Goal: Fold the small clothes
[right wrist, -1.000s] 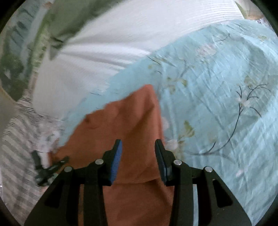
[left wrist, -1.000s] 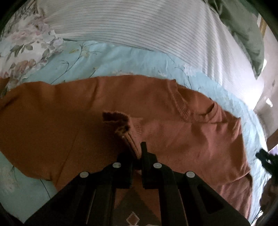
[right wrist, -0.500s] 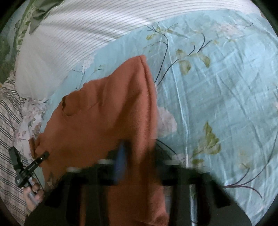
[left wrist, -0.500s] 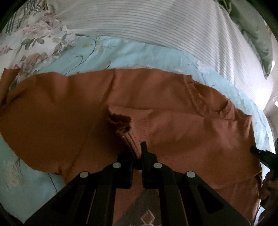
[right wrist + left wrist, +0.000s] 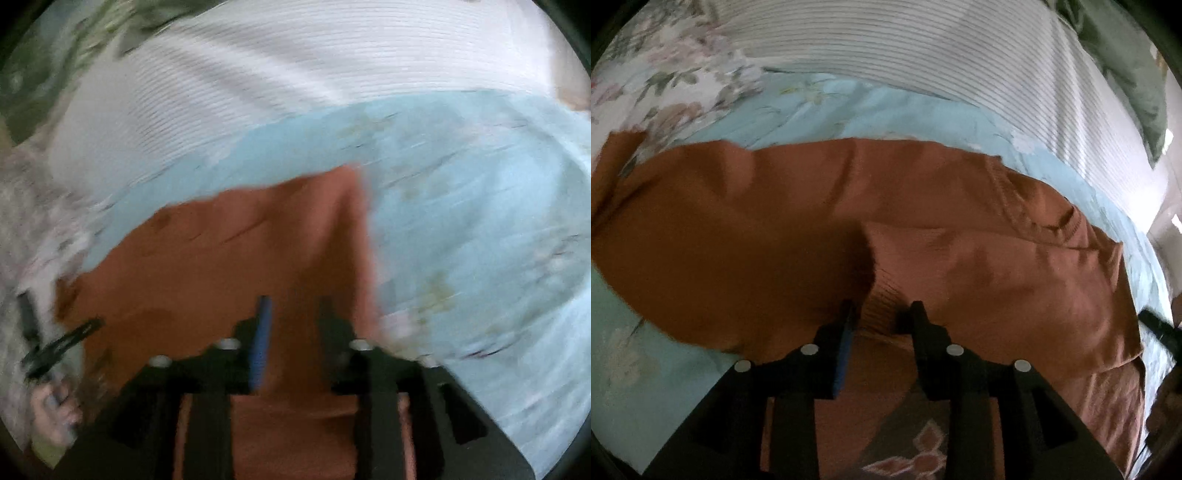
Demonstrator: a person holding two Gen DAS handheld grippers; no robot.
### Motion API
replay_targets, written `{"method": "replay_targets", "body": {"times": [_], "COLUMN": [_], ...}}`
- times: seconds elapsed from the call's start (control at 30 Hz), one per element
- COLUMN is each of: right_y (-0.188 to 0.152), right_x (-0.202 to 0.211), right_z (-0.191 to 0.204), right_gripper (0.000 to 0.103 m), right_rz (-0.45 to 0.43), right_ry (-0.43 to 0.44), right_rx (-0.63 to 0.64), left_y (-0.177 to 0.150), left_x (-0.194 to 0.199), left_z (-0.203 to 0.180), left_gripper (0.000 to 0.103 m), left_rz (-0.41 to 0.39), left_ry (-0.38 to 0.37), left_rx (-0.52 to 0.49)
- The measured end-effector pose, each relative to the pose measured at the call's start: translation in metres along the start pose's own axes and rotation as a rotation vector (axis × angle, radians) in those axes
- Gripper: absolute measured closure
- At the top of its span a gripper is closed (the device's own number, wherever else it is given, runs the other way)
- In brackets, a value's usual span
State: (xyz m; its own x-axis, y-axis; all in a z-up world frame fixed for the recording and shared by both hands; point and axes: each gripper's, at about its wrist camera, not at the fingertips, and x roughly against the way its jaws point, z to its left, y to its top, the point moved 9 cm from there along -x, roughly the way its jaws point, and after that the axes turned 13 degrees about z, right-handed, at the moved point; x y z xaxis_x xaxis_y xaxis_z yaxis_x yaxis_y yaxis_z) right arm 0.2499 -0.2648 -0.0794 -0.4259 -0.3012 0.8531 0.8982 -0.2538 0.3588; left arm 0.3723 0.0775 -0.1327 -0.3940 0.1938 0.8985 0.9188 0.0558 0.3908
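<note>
Pale blue floral bedsheet [image 5: 827, 99] covers the bed I'm working on, with a white striped cover [image 5: 923, 55] bunched along the far side and a green pillow [image 5: 1123, 59] off in the corner. Spread flat across the sheet lies the rust-orange sweater [image 5: 738, 221], its ribbed neckline [image 5: 1038, 218] toward my right side. One sleeve [image 5: 960, 266] lies folded in over the body, its ribbed cuff [image 5: 882, 302] sitting right between the fingers of my left tool [image 5: 882, 314]. That tool's fingers are spread apart, cuff lying loose between them rather than pinched. My right tool [image 5: 293, 314] is likewise spread, poised above the sweater's right edge [image 5: 354, 229], gripping nothing; its view is heavily blurred, so I can't read whether its tips touch the knit.

I judge the step in hand to be setting the sleeve square on the body and going for the next fold. To do it well, I'd lift the left tool straight up and clear so the tips don't snag the loose rib and drag the sleeve back out. The knit looks soft and floppy, so any sideways pull would likely crease the layer beneath. With the right tool I'd come down on the outer edge, pinch both layers near the hem side, and carry the fold over in one low, even sweep, keeping the edge parallel to the sleeve already laid
</note>
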Motion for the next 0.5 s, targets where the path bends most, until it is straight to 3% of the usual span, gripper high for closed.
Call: {"method": "replay_targets", "body": {"times": [0.1,0.2,0.27,0.33,0.5], "right_y": [-0.015,-0.018,-0.023,-0.031,-0.061], "right_x": [-0.021,-0.005,0.009,0.02,0.026], "right_z": [-0.012,-0.003,0.012,0.034,0.059], "right_gripper": [0.055,0.055,0.055,0.054,0.046], "right_rz": [0.086,0.057,0.047,0.044,0.059], "right_ry": [-0.043,0.021,0.082,0.119,0.163], "right_rx": [-0.048,-0.068,-0.044,-0.002,0.058], "left_y": [-0.004,-0.003,0.002,0.01,0.036], "left_x": [0.016,0.039,0.052,0.064,0.093], "left_z": [0.028,0.069,0.096,0.123,0.205], "left_gripper": [0.07,0.052,0.049,0.036,0.028], "left_rz": [-0.021,-0.053,-0.076,-0.093,-0.161], "left_ry": [0.024,0.072,0.106,0.139,0.259], "left_rx": [0.048,0.114,0.154,0.205,0.345]}}
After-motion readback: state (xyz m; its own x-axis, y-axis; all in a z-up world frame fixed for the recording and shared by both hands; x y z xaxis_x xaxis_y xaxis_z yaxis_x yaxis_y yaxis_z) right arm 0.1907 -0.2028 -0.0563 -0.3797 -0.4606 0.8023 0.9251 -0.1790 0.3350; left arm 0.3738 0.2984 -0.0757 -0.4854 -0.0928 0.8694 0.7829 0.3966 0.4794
